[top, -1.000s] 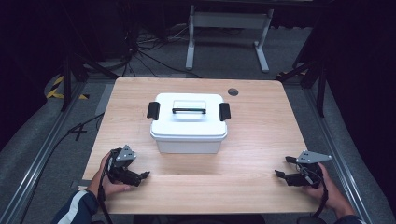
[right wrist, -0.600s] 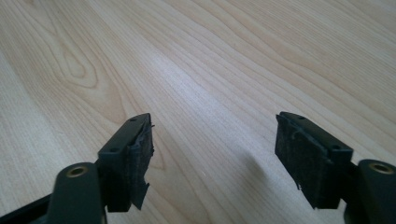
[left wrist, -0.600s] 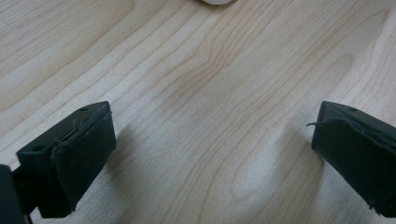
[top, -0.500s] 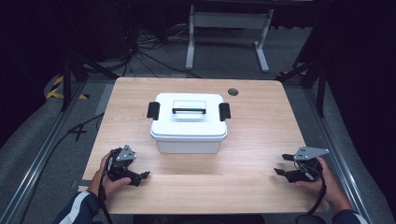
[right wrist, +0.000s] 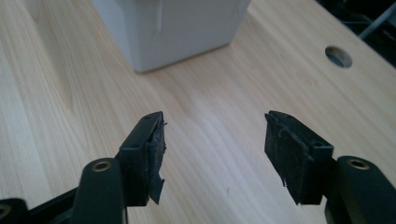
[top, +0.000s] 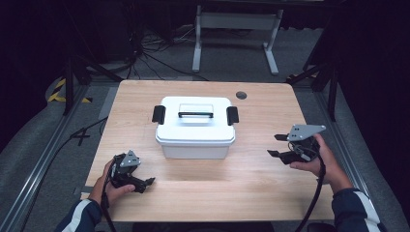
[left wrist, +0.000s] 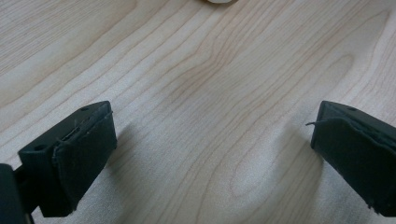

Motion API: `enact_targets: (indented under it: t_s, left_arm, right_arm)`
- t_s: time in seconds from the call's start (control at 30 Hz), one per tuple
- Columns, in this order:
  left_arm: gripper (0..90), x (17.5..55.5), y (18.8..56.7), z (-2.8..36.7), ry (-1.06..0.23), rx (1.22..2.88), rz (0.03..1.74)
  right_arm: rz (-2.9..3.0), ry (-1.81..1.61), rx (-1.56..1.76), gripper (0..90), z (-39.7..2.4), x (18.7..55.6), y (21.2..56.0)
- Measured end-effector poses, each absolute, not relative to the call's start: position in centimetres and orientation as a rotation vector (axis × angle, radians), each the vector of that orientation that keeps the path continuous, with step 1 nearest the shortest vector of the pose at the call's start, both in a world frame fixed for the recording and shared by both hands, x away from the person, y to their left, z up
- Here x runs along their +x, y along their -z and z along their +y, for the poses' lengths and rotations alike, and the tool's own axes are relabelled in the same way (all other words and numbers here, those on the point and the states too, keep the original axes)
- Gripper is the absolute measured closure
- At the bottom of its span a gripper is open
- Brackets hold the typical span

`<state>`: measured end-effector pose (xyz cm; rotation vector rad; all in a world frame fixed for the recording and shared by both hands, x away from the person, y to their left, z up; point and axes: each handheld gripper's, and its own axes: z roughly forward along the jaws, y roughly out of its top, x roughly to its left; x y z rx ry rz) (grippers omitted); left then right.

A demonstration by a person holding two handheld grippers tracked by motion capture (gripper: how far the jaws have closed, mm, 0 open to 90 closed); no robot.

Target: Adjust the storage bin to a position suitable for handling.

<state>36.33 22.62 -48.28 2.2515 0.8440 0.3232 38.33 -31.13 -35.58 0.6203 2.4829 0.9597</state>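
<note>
A white lidded box [top: 195, 126] with a black handle [top: 196, 114] and a black latch at each end stands mid-table. My left gripper [top: 145, 183] rests low on the wood near the front left corner, jaws wide apart over bare tabletop [left wrist: 210, 144]. My right gripper [top: 274, 145] hangs above the table to the box's right and points toward it. Its jaws have just been closing a little, stay open, and nothing lies between them [right wrist: 215, 144]. A lower corner of the box [right wrist: 177, 23] shows ahead of them.
The wooden table [top: 270, 193] has a round cable hole [top: 241, 95] near its back right. Dark floor, cables and a metal stand [top: 232, 29] lie beyond the far edge. Rails run along both sides.
My right gripper has risen off the front right of the table and moved up and back toward the box's right end. The left gripper and the box have stayed put.
</note>
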Motion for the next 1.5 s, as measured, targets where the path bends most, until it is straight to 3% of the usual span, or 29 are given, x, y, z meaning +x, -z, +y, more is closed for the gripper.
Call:
enact_targets:
  t_s: [0.9, 1.5]
  left_arm:
    - [0.6, 36.3, 48.3, 22.7, -0.319, 2.246, 0.844]
    - [0.7, 36.3, 48.3, 22.8, -0.315, 2.252, 0.84]
  right_arm:
    - [2.505, -0.897, 0.349, 42.3, -21.9, 42.3, 28.5]
    - [2.591, -0.795, 0.194, 43.8, -15.1, 44.9, 28.1]
